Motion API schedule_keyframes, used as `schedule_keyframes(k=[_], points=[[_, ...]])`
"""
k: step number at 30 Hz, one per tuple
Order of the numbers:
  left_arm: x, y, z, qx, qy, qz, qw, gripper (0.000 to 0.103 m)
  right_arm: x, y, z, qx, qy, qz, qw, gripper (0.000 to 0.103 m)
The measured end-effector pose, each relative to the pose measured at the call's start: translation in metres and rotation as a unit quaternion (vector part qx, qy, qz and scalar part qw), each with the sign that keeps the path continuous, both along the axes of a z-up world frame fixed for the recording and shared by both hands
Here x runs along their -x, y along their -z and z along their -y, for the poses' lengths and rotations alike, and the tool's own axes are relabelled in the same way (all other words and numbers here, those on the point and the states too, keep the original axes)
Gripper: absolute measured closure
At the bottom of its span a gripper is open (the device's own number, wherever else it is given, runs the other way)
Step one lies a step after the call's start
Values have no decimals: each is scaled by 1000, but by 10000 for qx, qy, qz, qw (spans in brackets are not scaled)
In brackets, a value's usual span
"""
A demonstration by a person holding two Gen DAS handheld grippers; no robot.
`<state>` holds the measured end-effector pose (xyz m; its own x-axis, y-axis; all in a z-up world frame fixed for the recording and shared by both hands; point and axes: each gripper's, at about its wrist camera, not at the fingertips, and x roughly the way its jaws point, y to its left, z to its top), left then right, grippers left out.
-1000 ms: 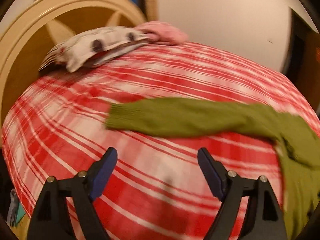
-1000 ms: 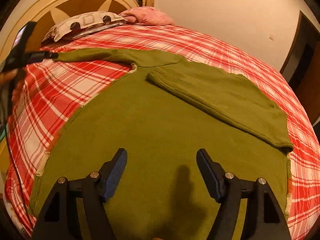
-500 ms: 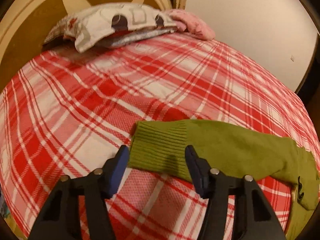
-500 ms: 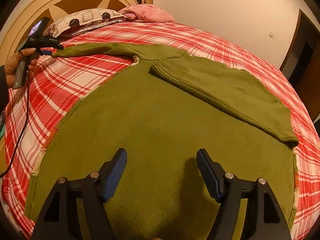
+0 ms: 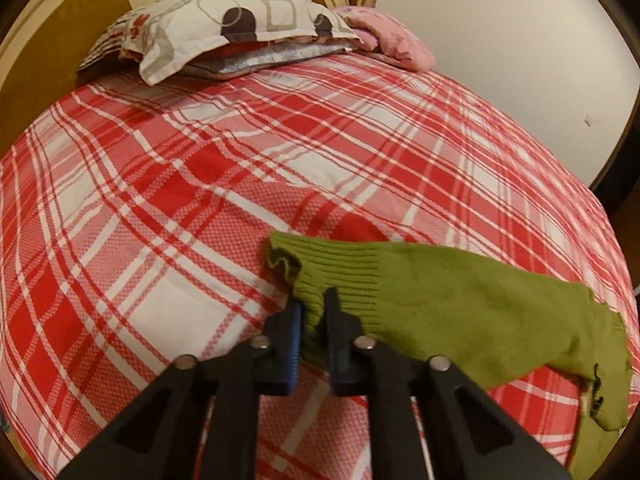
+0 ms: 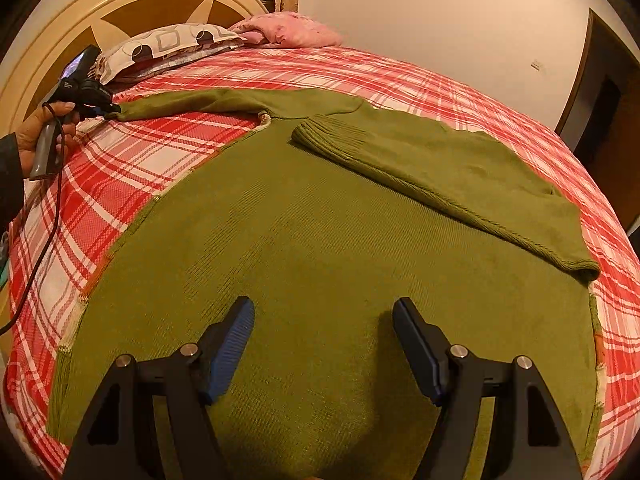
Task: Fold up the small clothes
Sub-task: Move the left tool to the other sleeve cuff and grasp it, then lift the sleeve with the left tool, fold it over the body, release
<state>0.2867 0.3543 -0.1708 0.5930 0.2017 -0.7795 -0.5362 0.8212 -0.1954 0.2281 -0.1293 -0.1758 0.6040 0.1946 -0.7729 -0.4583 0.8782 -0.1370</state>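
An olive green sweater (image 6: 320, 264) lies flat on the red plaid bed (image 6: 120, 184). Its right sleeve (image 6: 440, 176) is folded across the body. Its left sleeve (image 6: 188, 106) stretches out towards the headboard. My left gripper (image 5: 312, 312) is shut on the ribbed cuff (image 5: 316, 276) of that sleeve; it also shows in the right wrist view (image 6: 106, 111) at the sleeve's end. My right gripper (image 6: 322, 344) is open and empty, just above the sweater's lower body.
A patterned pillow (image 5: 224, 28) and a pink cloth (image 5: 392, 40) lie at the head of the bed against the cream headboard (image 6: 132, 4). A white wall and a dark doorway (image 6: 600, 112) are to the right. A cable (image 6: 44, 240) trails from the left gripper.
My left gripper moved onto the left sleeve's cuff and shut on it, bunching the cuff. My right gripper stayed open over the sweater's body.
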Motion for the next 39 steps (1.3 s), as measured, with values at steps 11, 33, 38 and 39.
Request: schedule_keyframes(k=[11, 33, 38, 39], points=[[7, -33, 9, 314, 32, 493, 9983, 96, 1, -1, 4, -92, 67, 0, 9999, 31], [-15, -177, 160, 335, 1542, 1784, 9712, 96, 9, -24, 48, -419, 456, 203, 9979, 31], [-21, -203, 207, 248, 1987, 1949, 9602, 96, 11, -25, 62, -489, 541, 214, 9971, 31], [-23, -207, 217, 240, 2073, 1950, 9583, 96, 12, -25, 66, -511, 570, 221, 9968, 31]])
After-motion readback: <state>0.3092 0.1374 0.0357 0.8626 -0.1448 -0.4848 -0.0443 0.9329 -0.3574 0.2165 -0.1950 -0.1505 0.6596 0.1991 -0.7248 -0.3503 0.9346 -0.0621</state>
